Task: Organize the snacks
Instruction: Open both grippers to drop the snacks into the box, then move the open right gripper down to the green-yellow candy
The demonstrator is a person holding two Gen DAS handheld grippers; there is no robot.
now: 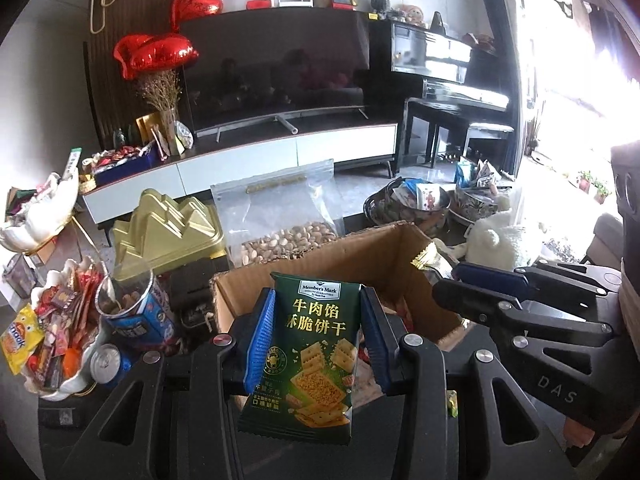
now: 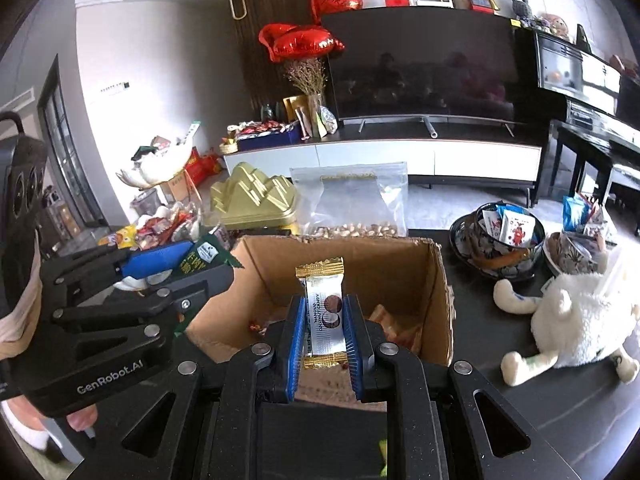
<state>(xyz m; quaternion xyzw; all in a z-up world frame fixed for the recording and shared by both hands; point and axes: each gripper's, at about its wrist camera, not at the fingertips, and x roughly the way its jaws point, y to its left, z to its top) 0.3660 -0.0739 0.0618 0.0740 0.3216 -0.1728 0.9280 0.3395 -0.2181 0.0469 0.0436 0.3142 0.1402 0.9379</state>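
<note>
Left claw [image 1: 316, 340] clamps glossy green cracker packet [image 1: 310, 356] | right claw [image 2: 324, 340] clamps white-gold candy wrapper [image 2: 323, 312] | corrugated box [image 2: 400, 264]

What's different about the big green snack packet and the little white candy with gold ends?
The dark green cracker packet is much bigger than the small white candy wrapper with gold ends. The green packet shows pictures of square crackers and yellow writing; the white candy has dark writing and a round brown picture. The left claw grips the green packet; the right claw grips the candy. Both are sealed, held upright, above the open cardboard box.
</note>
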